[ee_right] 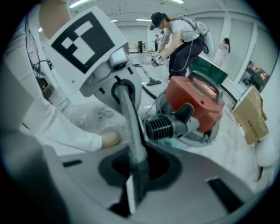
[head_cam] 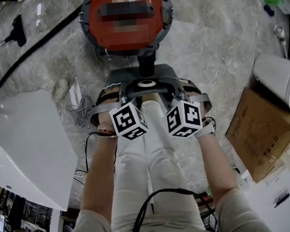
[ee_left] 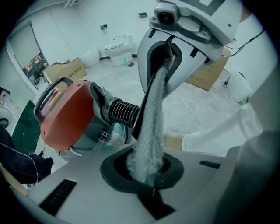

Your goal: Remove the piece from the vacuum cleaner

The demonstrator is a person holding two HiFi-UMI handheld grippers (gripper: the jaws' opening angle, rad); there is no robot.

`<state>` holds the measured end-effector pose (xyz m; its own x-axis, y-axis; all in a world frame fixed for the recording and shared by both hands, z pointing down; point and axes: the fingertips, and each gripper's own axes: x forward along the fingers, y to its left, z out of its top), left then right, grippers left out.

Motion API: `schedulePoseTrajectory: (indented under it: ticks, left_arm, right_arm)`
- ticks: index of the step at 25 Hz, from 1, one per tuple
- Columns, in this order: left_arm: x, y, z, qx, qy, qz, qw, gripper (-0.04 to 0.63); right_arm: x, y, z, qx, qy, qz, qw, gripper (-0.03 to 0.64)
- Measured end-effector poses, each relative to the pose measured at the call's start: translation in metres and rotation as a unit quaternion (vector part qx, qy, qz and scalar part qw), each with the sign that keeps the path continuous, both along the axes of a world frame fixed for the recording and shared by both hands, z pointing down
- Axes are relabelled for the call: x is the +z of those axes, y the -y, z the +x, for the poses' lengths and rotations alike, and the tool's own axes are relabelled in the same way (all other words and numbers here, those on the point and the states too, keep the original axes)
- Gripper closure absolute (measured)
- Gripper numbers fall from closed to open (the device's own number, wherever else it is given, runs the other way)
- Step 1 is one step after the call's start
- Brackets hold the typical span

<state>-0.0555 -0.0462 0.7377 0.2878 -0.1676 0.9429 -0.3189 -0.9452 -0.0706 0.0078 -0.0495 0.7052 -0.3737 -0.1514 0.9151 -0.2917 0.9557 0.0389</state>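
Note:
The red vacuum cleaner [head_cam: 122, 14] stands on the marble floor ahead of my knees, its black ribbed hose socket [ee_left: 124, 111] facing me. A pale, speckled flat strip, the piece [ee_left: 153, 113], stretches between my two grippers, apart from the vacuum. My left gripper [ee_left: 148, 183] is shut on one end of it. The right gripper [ee_right: 133, 188] is shut on the other end, where the piece [ee_right: 131, 127] looks grey and thin. In the head view both grippers, left [head_cam: 132, 90] and right [head_cam: 163, 88], meet nose to nose just below the socket.
A cardboard box [head_cam: 259, 134] lies at the right beside a white rounded fixture [head_cam: 279, 80]. A white panel [head_cam: 22, 142] fills the left. A black hose [head_cam: 30, 52] and a cable bundle [head_cam: 79, 110] lie on the floor. People [ee_right: 179, 39] work in the background.

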Motion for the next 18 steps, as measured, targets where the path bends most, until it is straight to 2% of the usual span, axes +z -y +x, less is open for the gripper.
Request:
schedulePoseTrajectory:
  ticks: [18]
  left_arm:
    - [-0.069,-0.008,-0.001,0.011,0.002,0.014,0.9998,0.551]
  right_arm:
    - [-0.068,-0.014,-0.001,0.011,0.006,-0.003,1.0,0.569]
